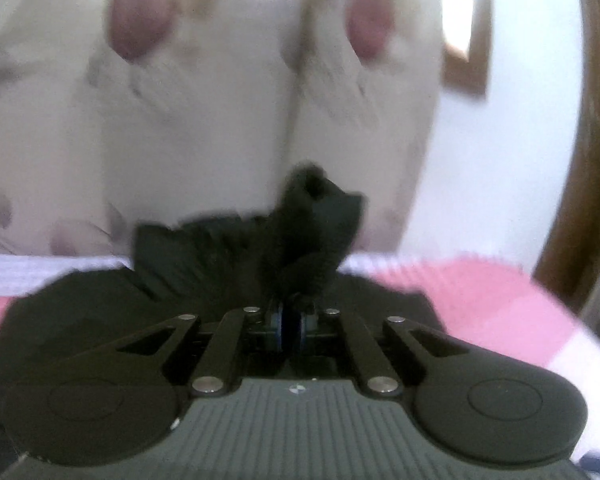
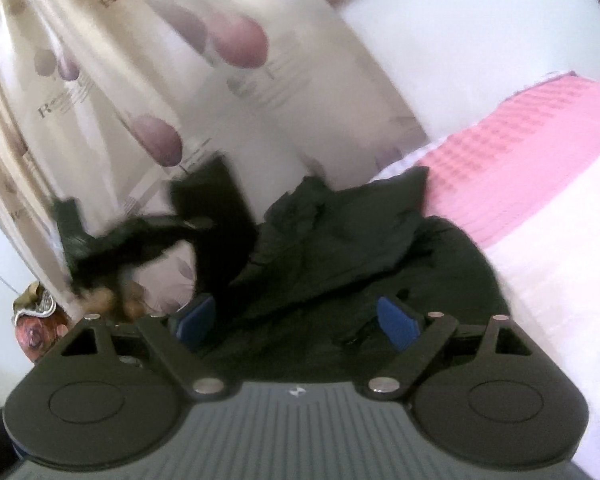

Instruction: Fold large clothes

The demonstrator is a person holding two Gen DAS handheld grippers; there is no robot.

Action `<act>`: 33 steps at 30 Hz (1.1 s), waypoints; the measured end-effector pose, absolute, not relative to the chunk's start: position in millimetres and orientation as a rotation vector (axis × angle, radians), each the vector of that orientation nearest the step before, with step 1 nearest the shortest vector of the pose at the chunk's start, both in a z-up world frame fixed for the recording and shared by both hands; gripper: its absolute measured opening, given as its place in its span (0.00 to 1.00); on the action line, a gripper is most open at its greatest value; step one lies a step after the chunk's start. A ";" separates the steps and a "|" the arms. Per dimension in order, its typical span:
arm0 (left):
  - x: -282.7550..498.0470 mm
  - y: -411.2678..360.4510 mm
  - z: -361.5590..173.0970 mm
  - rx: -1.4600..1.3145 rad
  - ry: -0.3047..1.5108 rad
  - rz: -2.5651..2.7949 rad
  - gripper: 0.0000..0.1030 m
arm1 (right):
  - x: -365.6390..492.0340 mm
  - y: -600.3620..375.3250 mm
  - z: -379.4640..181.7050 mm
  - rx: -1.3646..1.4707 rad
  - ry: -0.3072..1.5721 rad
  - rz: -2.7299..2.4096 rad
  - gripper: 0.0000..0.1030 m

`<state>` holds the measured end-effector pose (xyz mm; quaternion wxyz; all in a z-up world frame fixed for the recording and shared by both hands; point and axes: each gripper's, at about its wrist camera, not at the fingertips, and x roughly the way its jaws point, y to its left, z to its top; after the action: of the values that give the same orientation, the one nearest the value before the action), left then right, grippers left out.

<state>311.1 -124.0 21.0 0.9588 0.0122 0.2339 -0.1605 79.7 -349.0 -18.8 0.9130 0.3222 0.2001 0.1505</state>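
A large black garment (image 1: 204, 264) lies bunched on a pink and white bed (image 1: 480, 300). My left gripper (image 1: 291, 322) is shut on a fold of the black garment, which rises in a dark bunch above the fingers. In the right wrist view the same garment (image 2: 360, 248) is spread and crumpled on the bed (image 2: 540, 160). My right gripper (image 2: 300, 316) is open, its blue pads (image 2: 396, 320) wide apart just above the cloth. A raised part of the garment (image 2: 212, 208) hangs blurred at the left, held up by the other gripper, which is hidden.
A cream curtain with purple flowers (image 1: 220, 100) hangs behind the bed and shows in the right wrist view (image 2: 160, 80) too. A brown wooden frame (image 1: 580, 160) stands at the right. A patterned object (image 2: 36, 320) sits low at the left.
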 end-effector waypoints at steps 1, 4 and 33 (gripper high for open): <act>310.6 -130.0 10.3 0.042 0.482 -0.338 0.11 | 79.4 -353.0 -20.1 0.669 0.412 0.311 0.87; 309.2 -133.4 -15.0 0.062 0.479 -0.357 0.25 | 80.4 -361.7 -22.8 0.681 0.417 0.314 0.87; 373.2 69.2 -43.6 -0.139 0.510 0.048 0.58 | 345.9 -259.2 -21.0 0.308 0.649 0.240 0.11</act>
<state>373.2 69.2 -43.6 0.9650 -0.0685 0.2522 0.0235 345.9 -259.2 -21.0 0.9292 0.1504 0.3166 0.1171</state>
